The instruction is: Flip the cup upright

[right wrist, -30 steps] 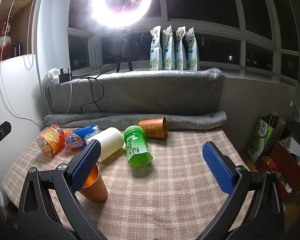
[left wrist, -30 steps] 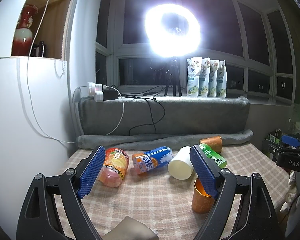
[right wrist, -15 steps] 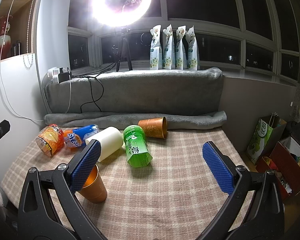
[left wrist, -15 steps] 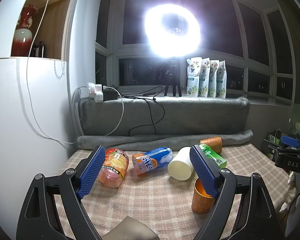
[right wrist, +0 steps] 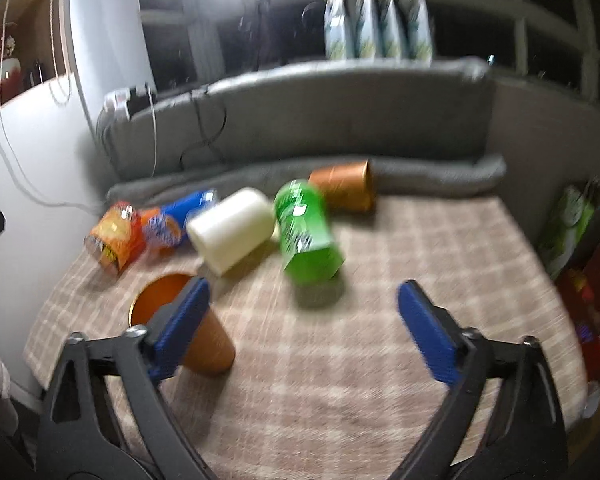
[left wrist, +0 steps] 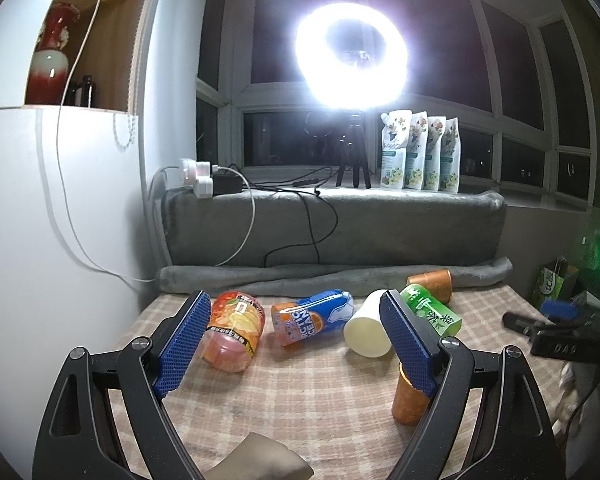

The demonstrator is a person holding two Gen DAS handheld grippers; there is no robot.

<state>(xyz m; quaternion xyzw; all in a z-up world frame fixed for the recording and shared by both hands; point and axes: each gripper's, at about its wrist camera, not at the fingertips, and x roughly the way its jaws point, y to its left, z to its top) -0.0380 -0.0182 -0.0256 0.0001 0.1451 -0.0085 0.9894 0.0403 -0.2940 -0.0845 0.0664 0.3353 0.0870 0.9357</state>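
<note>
An orange cup (right wrist: 188, 330) stands upright on the checked table, partly behind my right gripper's left finger; it also shows in the left wrist view (left wrist: 410, 402). A second orange cup (right wrist: 344, 190) lies on its side at the back, also in the left wrist view (left wrist: 430, 282). A white cup (right wrist: 232, 228) and a green cup (right wrist: 306, 234) lie on their sides mid-table; both show in the left wrist view, white (left wrist: 366, 330) and green (left wrist: 430, 312). My right gripper (right wrist: 302, 320) is open and empty above the table. My left gripper (left wrist: 294, 344) is open and empty.
An orange snack cup (left wrist: 234, 334) and a blue-orange packet (left wrist: 314, 320) lie at the left. A rolled grey blanket (left wrist: 340, 276) lines the table's back edge. White wall at left, bags (right wrist: 576, 232) on the floor at right. The right gripper shows in the left wrist view (left wrist: 556, 334).
My right gripper has moved forward and tilted down toward the table; its view is blurred with motion. The left gripper has barely moved.
</note>
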